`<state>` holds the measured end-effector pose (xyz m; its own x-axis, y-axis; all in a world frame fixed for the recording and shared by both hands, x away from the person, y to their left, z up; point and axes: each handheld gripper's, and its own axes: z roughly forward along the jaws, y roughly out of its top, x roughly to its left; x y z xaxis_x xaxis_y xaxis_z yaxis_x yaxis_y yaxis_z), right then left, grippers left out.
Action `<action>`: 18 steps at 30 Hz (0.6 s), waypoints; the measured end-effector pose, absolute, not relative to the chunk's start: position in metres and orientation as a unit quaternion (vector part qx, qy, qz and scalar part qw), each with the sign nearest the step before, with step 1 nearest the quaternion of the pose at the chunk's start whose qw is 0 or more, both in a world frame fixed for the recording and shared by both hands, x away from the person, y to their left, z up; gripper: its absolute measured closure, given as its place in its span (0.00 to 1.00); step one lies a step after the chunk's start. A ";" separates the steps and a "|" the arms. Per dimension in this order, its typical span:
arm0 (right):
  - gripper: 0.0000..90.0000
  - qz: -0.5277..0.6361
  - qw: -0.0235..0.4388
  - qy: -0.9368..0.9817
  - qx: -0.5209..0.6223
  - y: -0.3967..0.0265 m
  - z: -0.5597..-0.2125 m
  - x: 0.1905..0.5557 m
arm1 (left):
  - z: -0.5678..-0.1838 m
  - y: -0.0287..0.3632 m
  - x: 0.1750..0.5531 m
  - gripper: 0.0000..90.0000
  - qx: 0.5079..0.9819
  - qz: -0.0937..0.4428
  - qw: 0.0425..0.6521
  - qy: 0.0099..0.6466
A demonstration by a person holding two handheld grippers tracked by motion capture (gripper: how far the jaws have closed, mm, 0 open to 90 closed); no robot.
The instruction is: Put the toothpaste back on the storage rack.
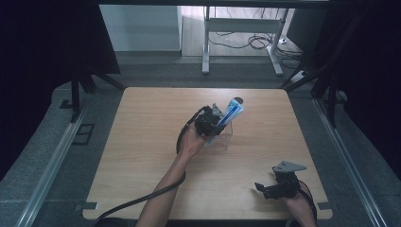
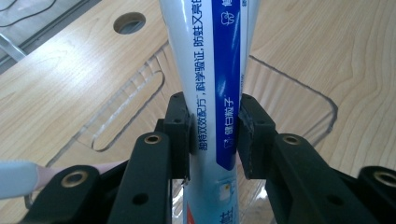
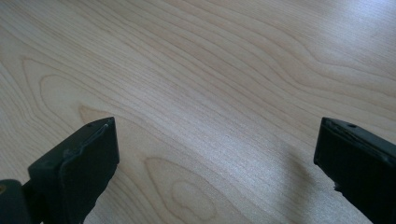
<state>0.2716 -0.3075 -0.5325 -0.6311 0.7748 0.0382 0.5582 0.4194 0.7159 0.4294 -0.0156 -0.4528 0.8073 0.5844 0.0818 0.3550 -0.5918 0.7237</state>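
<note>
Two grippers in use, one loaded. Right gripper (image 1: pixel 273 189) rests near the table's near edge, jaws spread wide with nothing between them; the right gripper view shows bare wood grain between its two black fingers (image 3: pixel 79 163). It sits well apart from the work.

Further out, near mid-table, the left gripper (image 1: pixel 211 124) is pinching a blue-and-white toothpaste tube (image 2: pixel 217 93). In the left gripper view both pads press the tube's sides, one pad (image 2: pixel 180 126) on the white face, the other on the blue stripe. The tube stands tilted, its upper end leaning away from the person in the high view (image 1: pixel 231 111).

Container: a clear plastic holder (image 2: pixel 299 93) stands on the table (image 1: pixel 142 142) directly under and around the tube's lower part; its transparent walls and a slot-shaped cut-out are visible. The tube's lower end looks to be inside it, though whether it touches the bottom I cannot tell. A pale toothbrush-like item (image 2: pixel 18 179) shows at the left edge of that view; whether it sits in the holder is unclear.

Judgement: step in hand is seating, or lifting, the tube at the holder; direction cannot be read. The next move calls for keeping the tube aligned with the opening so the light holder is not tipped.

Beyond: a round cable hole (image 2: pixel 129 22) in the tabletop.
</note>
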 end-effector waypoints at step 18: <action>0.00 0.355 0.147 0.832 0.400 -0.306 -0.534 0.272 | -0.454 -0.014 0.423 0.71 0.886 0.155 0.351 0.261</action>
<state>0.2719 -0.3062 -0.5341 -0.6362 0.7705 0.0397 0.5620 0.4276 0.7080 0.4233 -0.0142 -0.4543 0.8154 0.5716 0.0918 0.3530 -0.6166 0.7037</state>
